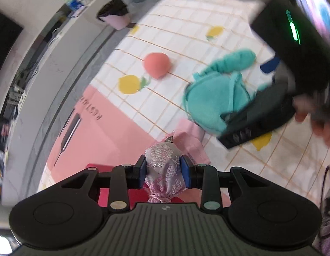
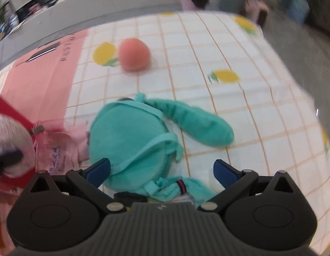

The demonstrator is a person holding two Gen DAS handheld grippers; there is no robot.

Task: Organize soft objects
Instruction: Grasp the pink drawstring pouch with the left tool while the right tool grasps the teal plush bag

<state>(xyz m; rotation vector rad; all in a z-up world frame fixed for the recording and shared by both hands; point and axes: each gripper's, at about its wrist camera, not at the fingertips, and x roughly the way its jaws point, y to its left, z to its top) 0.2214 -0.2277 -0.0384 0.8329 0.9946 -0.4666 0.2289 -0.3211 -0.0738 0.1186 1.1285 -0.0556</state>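
Your left hand-held gripper (image 1: 164, 171) is clamped on a lilac brocade pouch (image 1: 164, 170), silky, floral-woven, neck tied with cord, lifted off the desk (image 1: 186, 32). Your right hand-held gripper (image 2: 161, 170) stands wide apart astride a round teal plush bag (image 2: 130, 136), fuzzy, long floppy ear ahead. Smooth coral ball (image 2: 134, 54) lies farther ahead on the checked cloth.
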